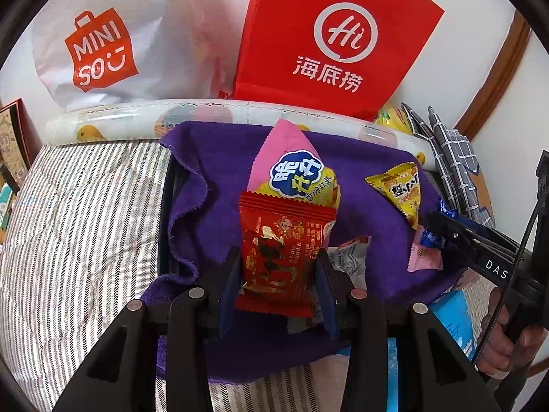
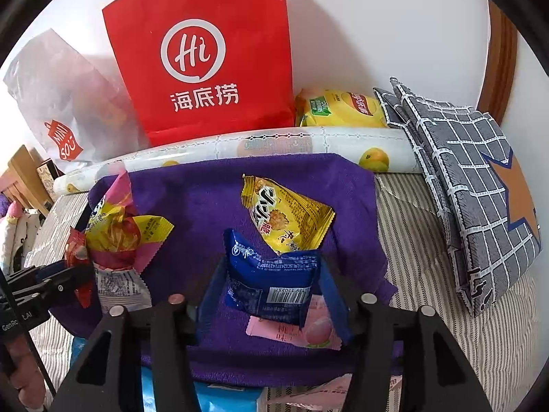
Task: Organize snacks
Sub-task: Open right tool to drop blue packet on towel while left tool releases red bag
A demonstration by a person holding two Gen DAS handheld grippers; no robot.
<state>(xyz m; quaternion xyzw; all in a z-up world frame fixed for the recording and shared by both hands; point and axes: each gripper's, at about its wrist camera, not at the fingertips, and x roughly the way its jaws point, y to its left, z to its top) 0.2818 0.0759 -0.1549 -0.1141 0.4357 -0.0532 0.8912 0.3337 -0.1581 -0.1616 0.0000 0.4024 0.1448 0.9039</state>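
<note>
Red packet [image 1: 278, 257] clamped in my left gripper [image 1: 278, 274]; right gripper [image 2: 272, 292] slackening around the blue packet [image 2: 271, 285], far of the pink one [image 2: 308, 333].

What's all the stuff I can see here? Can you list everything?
red paper bag: one, red, against wall
white plastic bag: one, white, left of it
purple towel: one, purple, on striped bedding
fruit-print roll: one, white, behind towel
yellow packet: one, yellow, on towel
pink-yellow packet: one, pink-yellow, behind red packet
pink packet: one, pink, by blue packet
checked pouch: one, grey, right
left gripper: one, black, gripping red packet
right gripper: one, black, blue packet between open fingers
</note>
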